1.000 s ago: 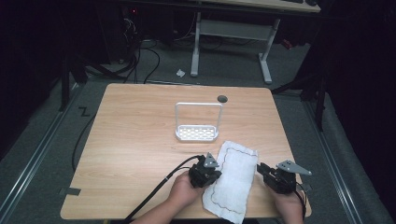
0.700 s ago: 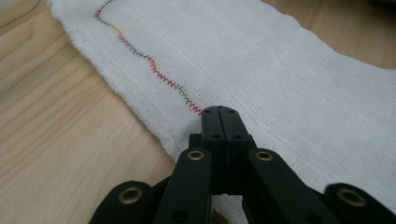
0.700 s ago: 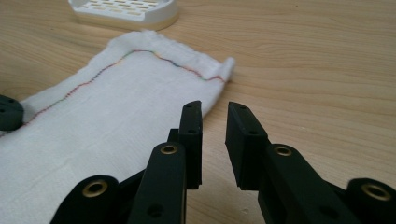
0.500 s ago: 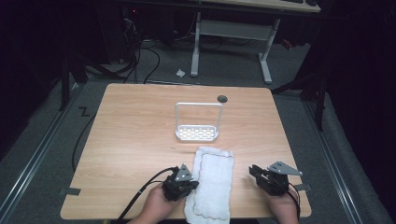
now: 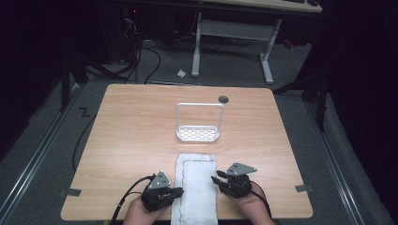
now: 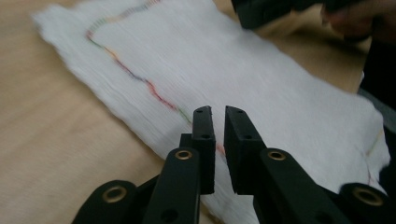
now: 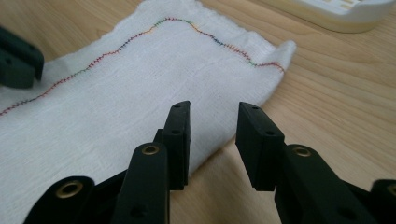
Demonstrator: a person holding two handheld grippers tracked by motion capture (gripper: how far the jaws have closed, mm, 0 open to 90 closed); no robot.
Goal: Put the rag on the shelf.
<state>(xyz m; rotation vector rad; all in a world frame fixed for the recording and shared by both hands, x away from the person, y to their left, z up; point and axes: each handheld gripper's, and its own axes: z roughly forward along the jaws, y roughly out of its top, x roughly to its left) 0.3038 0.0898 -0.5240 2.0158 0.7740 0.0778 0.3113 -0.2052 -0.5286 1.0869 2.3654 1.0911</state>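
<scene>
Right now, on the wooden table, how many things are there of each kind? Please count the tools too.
White cloth: 1
White rack with a handle: 1
Black tools: 2, the left tool and the right tool
Total: 4

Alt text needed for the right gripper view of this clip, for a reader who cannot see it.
Two black jaws of the right gripper stand open with nothing between them, above the edge of a white cloth with multicoloured stitching, lying flat on a wooden table. A white rack's base sits at the top right.
</scene>
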